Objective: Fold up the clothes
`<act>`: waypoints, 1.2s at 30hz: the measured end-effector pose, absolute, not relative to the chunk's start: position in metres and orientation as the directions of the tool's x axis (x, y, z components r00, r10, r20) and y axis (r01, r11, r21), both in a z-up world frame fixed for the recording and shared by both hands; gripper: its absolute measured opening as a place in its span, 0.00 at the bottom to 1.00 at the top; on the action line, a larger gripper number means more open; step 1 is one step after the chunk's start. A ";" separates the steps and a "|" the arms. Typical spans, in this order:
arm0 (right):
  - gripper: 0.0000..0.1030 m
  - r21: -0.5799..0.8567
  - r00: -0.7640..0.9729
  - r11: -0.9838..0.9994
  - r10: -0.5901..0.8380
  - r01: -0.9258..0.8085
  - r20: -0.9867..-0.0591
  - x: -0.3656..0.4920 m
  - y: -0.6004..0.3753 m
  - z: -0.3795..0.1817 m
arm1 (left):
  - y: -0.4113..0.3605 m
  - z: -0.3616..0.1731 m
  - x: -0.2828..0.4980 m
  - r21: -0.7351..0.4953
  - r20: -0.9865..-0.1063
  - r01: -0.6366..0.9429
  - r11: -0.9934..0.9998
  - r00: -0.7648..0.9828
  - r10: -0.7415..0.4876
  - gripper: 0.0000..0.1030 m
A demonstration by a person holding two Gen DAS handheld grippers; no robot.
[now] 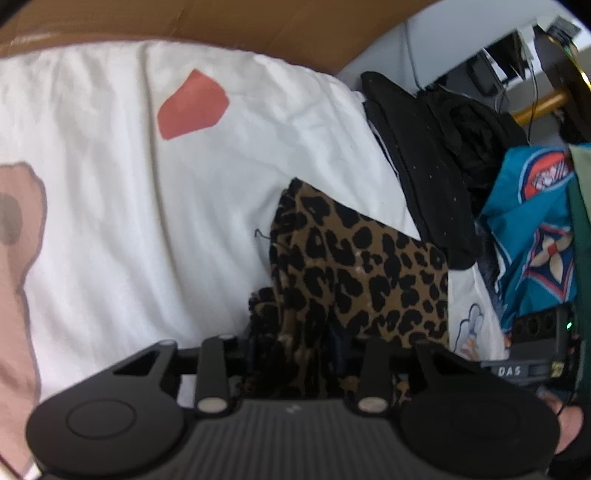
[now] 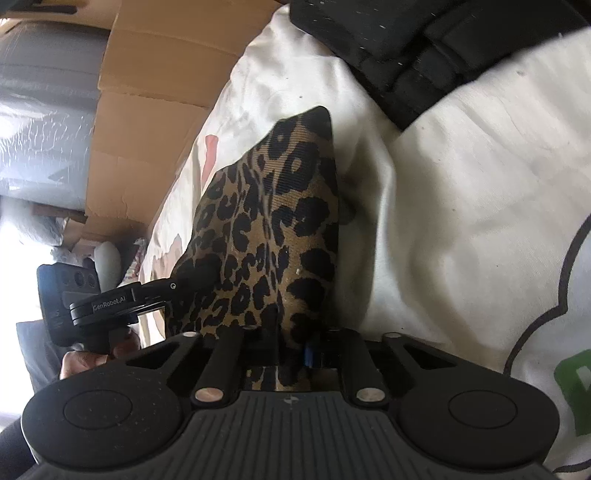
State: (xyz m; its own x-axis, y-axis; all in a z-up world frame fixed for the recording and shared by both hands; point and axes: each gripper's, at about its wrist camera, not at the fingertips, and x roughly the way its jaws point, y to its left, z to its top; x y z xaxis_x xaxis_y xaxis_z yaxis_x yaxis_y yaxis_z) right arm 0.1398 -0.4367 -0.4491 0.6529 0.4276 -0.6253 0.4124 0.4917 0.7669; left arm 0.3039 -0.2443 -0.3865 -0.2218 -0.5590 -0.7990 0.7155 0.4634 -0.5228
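A leopard-print garment [image 1: 354, 266] is held between the two grippers above a white printed bed cover [image 1: 147, 184]. In the right wrist view the right gripper [image 2: 291, 350] is closed tightly on one bunched edge of the cloth, which rises from the jaws to a peak. The left gripper [image 1: 299, 354] is seen with its fingers part-way apart and a thick gather of the same cloth pinched between them; the bulk of the fabric appears to be what keeps them from closing further. The left gripper is also visible in the right wrist view [image 2: 199, 275], biting the opposite edge. The two grips seem to be set on opposite edges so that the cloth can be spread out for a fold; that is a judgement.

The surface is soft and wrinkled, printed with a red patch [image 1: 192, 105] and pale pink shapes. A black speckled garment [image 1: 424, 177] and a teal patterned cloth [image 1: 532, 229] are piled at its far side. Brown cardboard [image 1: 258, 22] is stood behind the bed, and plastic-wrapped bundles [image 2: 44, 122] are seen beyond it, in a cluttered room
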 end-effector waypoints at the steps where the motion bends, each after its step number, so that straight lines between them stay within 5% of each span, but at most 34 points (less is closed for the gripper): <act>1: 0.08 0.761 0.652 0.504 0.423 0.408 -0.629 0.141 -0.436 -0.447 | -0.245 -0.384 0.302 -0.512 -0.806 0.722 0.466 -0.215 -0.552 0.32; 8: 0.06 0.733 0.650 0.557 0.397 0.390 -0.648 0.144 -0.429 -0.429 | -0.237 -0.355 0.286 -0.448 -0.828 0.740 0.502 -0.132 -0.545 0.24; 36: 0.05 0.604 0.726 0.795 0.383 0.054 -0.570 0.151 -0.400 -0.230 | -0.181 -0.152 0.222 -0.327 -0.742 0.662 0.674 0.262 -0.617 0.24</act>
